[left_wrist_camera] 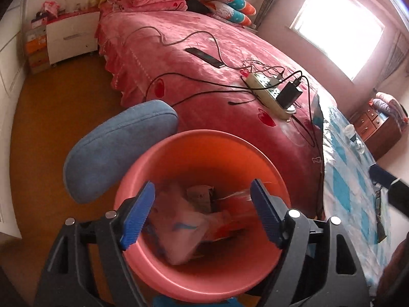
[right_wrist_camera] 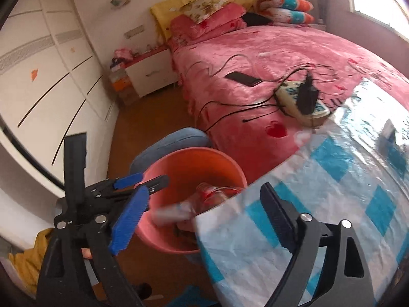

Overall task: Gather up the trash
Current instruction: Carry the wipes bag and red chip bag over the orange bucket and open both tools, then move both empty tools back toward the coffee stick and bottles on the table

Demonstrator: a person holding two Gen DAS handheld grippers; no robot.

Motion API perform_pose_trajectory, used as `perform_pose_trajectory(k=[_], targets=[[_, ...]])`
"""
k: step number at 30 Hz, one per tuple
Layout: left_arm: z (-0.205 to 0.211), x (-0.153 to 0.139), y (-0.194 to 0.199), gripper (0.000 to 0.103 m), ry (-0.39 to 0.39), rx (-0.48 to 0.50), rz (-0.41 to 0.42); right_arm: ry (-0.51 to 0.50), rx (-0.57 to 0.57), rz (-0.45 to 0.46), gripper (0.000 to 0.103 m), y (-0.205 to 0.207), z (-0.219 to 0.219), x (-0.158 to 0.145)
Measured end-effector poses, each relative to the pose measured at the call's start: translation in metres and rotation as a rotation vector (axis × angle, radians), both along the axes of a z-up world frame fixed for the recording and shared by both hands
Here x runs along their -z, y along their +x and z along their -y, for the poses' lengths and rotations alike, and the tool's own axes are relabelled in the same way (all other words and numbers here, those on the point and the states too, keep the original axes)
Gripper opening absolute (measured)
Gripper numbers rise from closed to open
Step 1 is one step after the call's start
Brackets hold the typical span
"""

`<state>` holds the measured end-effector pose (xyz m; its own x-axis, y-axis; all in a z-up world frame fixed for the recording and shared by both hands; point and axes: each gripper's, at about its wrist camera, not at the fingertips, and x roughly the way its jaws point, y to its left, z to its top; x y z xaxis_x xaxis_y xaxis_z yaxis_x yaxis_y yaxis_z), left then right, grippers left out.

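Observation:
A pink plastic bin [left_wrist_camera: 204,148] sits on a chair beside the bed; it also shows in the right wrist view [right_wrist_camera: 189,161]. Inside lie crumpled wrappers and a plastic bag [left_wrist_camera: 184,225], blurred, seen too in the right wrist view [right_wrist_camera: 176,209]. My left gripper [left_wrist_camera: 202,212] is open and empty, directly over the bin's mouth; it also appears at the left of the right wrist view [right_wrist_camera: 143,179]. My right gripper [right_wrist_camera: 204,220] is open and empty, over the edge of the blue-and-white checked tablecloth [right_wrist_camera: 332,204] next to the bin.
A blue chair back [left_wrist_camera: 115,148] stands behind the bin. The pink bed [left_wrist_camera: 204,64] carries a power strip [left_wrist_camera: 271,92], cables and a phone [left_wrist_camera: 204,56]. A cup [left_wrist_camera: 349,130] stands on the checked table. A white nightstand [left_wrist_camera: 74,35] and wardrobe [right_wrist_camera: 38,76] are at left.

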<state>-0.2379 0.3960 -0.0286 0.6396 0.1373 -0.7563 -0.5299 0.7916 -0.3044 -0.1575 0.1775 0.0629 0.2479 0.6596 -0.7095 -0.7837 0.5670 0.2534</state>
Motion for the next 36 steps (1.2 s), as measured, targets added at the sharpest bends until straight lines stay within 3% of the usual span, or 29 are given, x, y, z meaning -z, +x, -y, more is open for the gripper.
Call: perform_pose_trajectory(k=[5, 19, 36], targets=[[0.001, 0.001, 0.003, 0.082, -0.001, 0.005, -0.009, 0.017, 0.081, 0.011, 0.089, 0.006, 0.023, -0.005], [0.035, -0.009, 0.013, 0.085, 0.136, 0.054, -0.1, 0.022, 0.178, 0.006, 0.089, -0.002, 0.07, -0.005], [0.092, -0.043, 0.026, 0.087, 0.279, 0.168, -0.081, 0.053, 0.301, 0.02, 0.089, -0.01, 0.133, -0.014]])
